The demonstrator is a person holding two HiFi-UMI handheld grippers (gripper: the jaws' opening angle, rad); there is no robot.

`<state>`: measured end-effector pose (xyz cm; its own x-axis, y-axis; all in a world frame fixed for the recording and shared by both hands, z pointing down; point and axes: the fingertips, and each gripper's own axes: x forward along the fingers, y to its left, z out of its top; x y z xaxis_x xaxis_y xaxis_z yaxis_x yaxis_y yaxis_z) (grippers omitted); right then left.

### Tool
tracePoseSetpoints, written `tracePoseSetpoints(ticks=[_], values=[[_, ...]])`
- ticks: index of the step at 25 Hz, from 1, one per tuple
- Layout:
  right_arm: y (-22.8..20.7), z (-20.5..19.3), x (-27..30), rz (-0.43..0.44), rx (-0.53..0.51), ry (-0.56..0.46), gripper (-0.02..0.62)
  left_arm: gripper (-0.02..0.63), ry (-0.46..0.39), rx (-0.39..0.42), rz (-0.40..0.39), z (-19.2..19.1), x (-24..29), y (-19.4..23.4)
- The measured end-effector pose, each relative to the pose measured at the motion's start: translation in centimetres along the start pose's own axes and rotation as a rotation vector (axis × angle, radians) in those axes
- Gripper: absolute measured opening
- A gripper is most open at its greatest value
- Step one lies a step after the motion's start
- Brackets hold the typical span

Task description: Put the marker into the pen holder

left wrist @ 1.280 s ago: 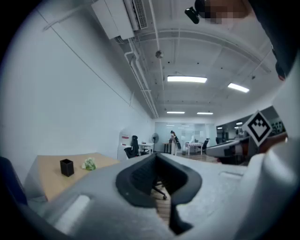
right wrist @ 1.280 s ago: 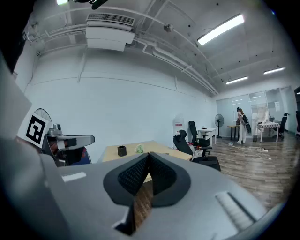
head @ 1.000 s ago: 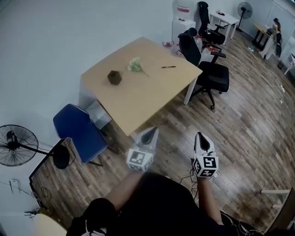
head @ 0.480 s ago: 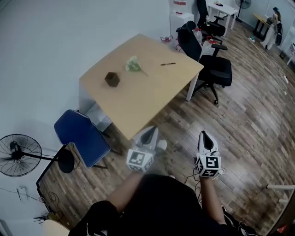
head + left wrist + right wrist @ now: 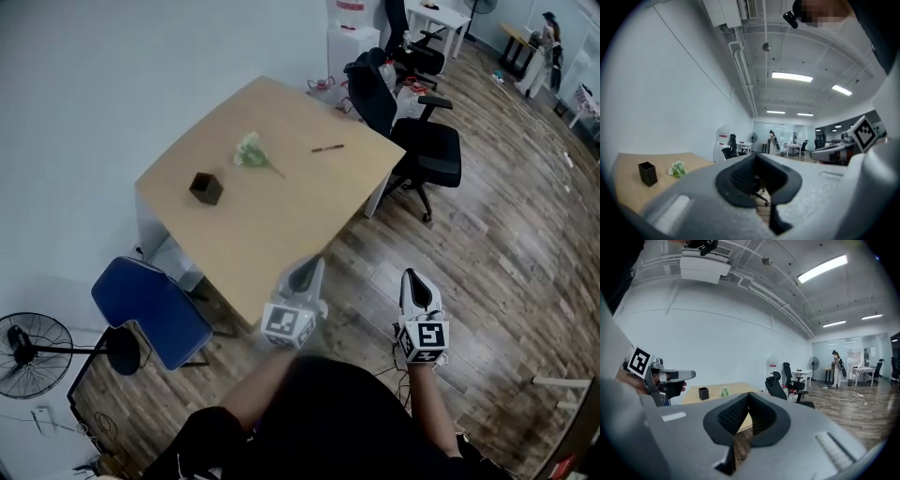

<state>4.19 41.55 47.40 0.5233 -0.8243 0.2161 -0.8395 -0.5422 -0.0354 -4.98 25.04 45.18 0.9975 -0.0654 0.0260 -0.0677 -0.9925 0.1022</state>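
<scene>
A black square pen holder (image 5: pixel 205 187) stands on the left part of the wooden table (image 5: pixel 281 216). The dark marker (image 5: pixel 327 148) lies flat near the table's far right side, well apart from the holder. Both grippers hang over the floor in front of the table, far from either object. My left gripper (image 5: pixel 309 266) is shut and empty, and so is my right gripper (image 5: pixel 413 277). The left gripper view shows the holder (image 5: pixel 647 173) far off to the left, and the right gripper view shows the holder (image 5: pixel 703 393) beyond the left gripper (image 5: pixel 677 376).
A green-and-white flower bunch (image 5: pixel 250 152) lies between holder and marker. Black office chairs (image 5: pixel 427 150) stand at the table's right end, and a blue chair (image 5: pixel 155 309) at its near-left corner. A floor fan (image 5: pixel 33 342) is at the far left. A person (image 5: pixel 544 37) stands at the back right.
The head view has shifted: the table and its objects now sit lower and further left in the picture. Both grippers keep their places in the view and stay shut.
</scene>
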Motion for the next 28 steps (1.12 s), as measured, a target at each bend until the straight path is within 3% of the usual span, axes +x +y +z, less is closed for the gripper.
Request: tracePoseSetpoints(ticks=[14,22,28], values=[[0.0,4.6,18.5,0.01,0.015,0.053,-0.005,0.003,-0.007,-0.093,-0.006,2.4,11.7,14.8],[1.2,5.6,27.0,0.002,-0.004,0.067,-0.005,0.003,0.006,-0.087,-0.067,1.5,16.3,19.9],[1.8,4.6,29.2,0.001,-0.021,0.121,-0.005,0.003,0.002,-0.11,-0.091,0.8,17.8,21.4]])
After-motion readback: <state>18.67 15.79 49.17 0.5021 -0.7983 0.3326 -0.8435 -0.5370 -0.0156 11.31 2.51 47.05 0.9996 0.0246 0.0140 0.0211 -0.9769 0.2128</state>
